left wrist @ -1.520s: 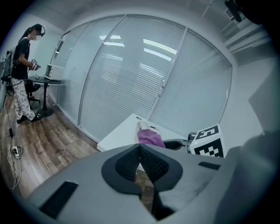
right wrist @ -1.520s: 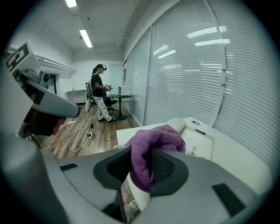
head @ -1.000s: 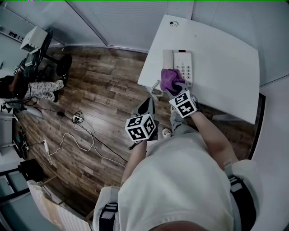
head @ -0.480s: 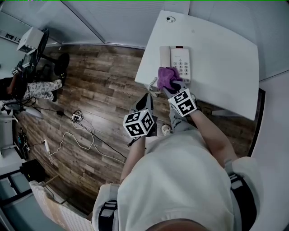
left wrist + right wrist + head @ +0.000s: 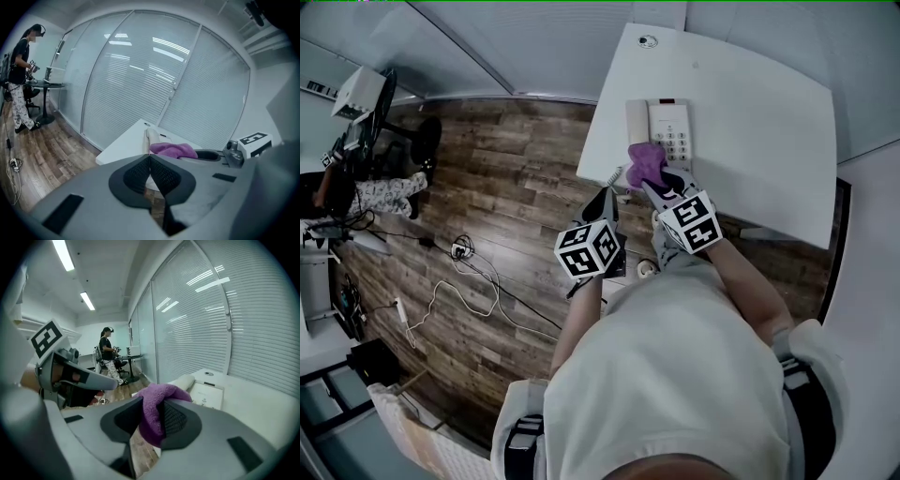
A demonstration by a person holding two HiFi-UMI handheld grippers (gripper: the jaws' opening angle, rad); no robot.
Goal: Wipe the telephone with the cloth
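Looking down on one white table [image 5: 769, 122], and everything that matters sits along its left edge. One telephone [image 5: 670, 127] lies there, with its near end close to the table's near-left corner and the handset on the edge side. It looks like a rigid plastic set, probably light, so on that smooth top I'd expect it to skid under a firm stroke. The handset only rests in its cradle and could get nudged out. If it needs steadying, the base body is the place to press, not the handset or the coiled cord at the table's edge.

One purple cloth [image 5: 645, 161] is bunched over the near end of the telephone. It's soft and limp with a thick pile, so it'll mould to the keys and won't scratch. Best held by a gathered fold, with a wad left beyond the jaws to do the rubbing.

Two grippers are in play. The right gripper [image 5: 152, 420] has its jaws clamped on a fold of that cloth, purple bulging out between the pads, right over the telephone. The left gripper [image 5: 150, 171] hangs off the table's left edge above the wooden floor, jaws pressed fully together with nothing between them. It's near the phone but not touching it.
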